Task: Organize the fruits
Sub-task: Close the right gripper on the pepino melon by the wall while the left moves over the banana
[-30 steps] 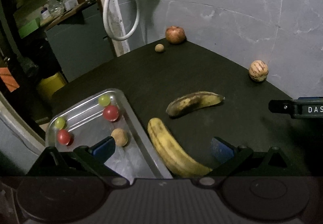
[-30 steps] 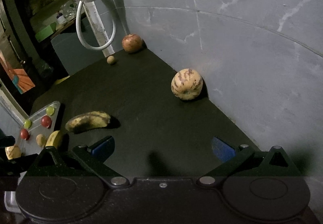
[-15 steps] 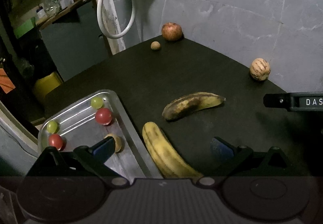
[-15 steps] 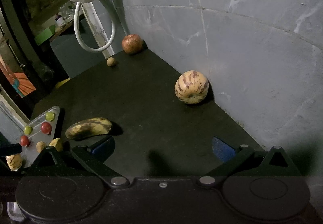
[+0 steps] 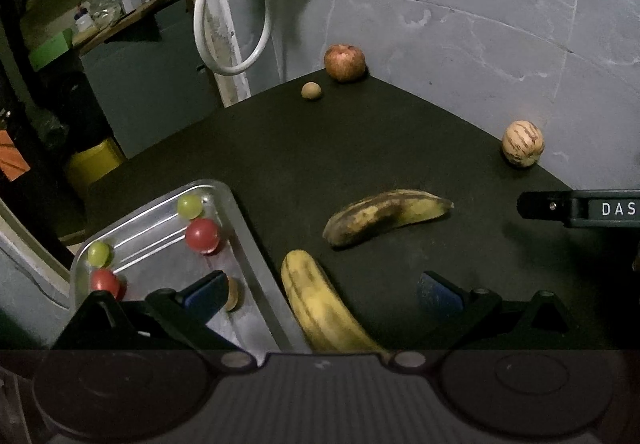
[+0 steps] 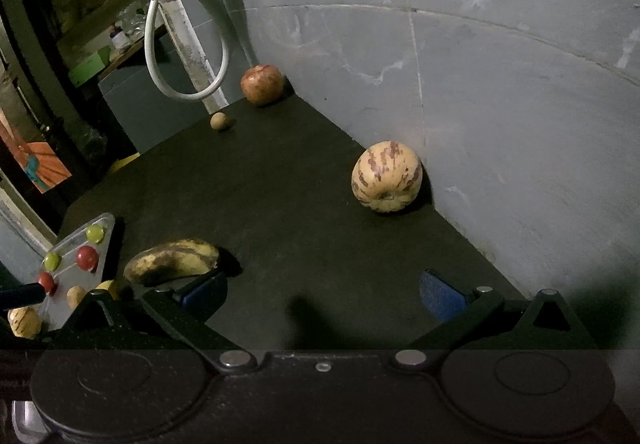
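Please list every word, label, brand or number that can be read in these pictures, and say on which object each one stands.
"DAS": white capitals on the dark bar of the right gripper, at the right edge of the left wrist view; the frame cuts the word off, so it may go on.
The boxes and bottles on the shelf carry labels too small and blurred to read.
No other text shows.

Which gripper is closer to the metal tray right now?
Left. The left gripper has one finger over the metal tray; the right gripper hovers farther off, across the bananas.
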`<state>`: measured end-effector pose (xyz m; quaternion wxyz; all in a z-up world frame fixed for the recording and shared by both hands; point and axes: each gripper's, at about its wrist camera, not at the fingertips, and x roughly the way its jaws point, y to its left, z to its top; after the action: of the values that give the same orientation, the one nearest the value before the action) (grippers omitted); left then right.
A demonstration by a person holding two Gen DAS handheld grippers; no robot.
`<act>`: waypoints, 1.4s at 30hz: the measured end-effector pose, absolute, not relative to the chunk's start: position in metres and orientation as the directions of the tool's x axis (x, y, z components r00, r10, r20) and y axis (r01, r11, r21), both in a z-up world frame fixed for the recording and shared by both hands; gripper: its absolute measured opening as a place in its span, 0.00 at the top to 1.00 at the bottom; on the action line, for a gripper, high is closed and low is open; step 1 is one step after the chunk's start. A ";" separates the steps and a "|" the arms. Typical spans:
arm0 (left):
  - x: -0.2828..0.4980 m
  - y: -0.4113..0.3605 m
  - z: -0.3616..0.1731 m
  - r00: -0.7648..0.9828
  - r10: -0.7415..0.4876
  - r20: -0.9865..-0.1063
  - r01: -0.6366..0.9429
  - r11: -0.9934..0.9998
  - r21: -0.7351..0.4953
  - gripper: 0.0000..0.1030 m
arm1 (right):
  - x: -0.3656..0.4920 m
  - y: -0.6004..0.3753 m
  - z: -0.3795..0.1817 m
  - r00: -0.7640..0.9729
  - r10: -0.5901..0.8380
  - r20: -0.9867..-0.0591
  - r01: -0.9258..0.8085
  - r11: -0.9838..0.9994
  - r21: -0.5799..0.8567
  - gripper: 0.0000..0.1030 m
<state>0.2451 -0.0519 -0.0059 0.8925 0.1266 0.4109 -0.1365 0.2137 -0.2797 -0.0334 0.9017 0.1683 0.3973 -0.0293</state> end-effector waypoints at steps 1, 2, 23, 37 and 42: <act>0.247 -0.053 -0.006 0.625 -0.140 -0.768 0.351 0.929 0.116 0.01 | 0.216 -0.280 -0.034 0.683 0.080 -0.726 0.189 0.941 0.281 0.01; 0.247 -0.054 -0.007 0.624 -0.141 -0.769 0.353 0.928 0.116 0.01 | 0.218 -0.281 -0.035 0.683 0.079 -0.726 0.191 0.940 0.283 0.01; 0.242 -0.052 -0.019 0.578 -0.126 -0.806 0.160 0.986 -0.040 0.16 | 0.258 -0.290 -0.046 0.700 0.063 -0.712 0.240 0.917 0.317 0.04; 0.251 -0.058 -0.026 0.546 -0.098 -0.832 0.087 0.994 -0.060 0.26 | 0.263 -0.294 -0.052 0.696 0.064 -0.715 0.254 0.909 0.329 0.05; 0.256 -0.060 -0.027 0.542 -0.087 -0.836 0.078 0.996 -0.053 0.26 | 0.266 -0.296 -0.054 0.696 0.058 -0.715 0.264 0.906 0.330 0.05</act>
<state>0.2565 -0.0601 -0.0269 0.8780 -0.0045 0.4763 -0.0469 0.2658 -0.2959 -0.0538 0.8970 0.2088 0.3854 -0.0576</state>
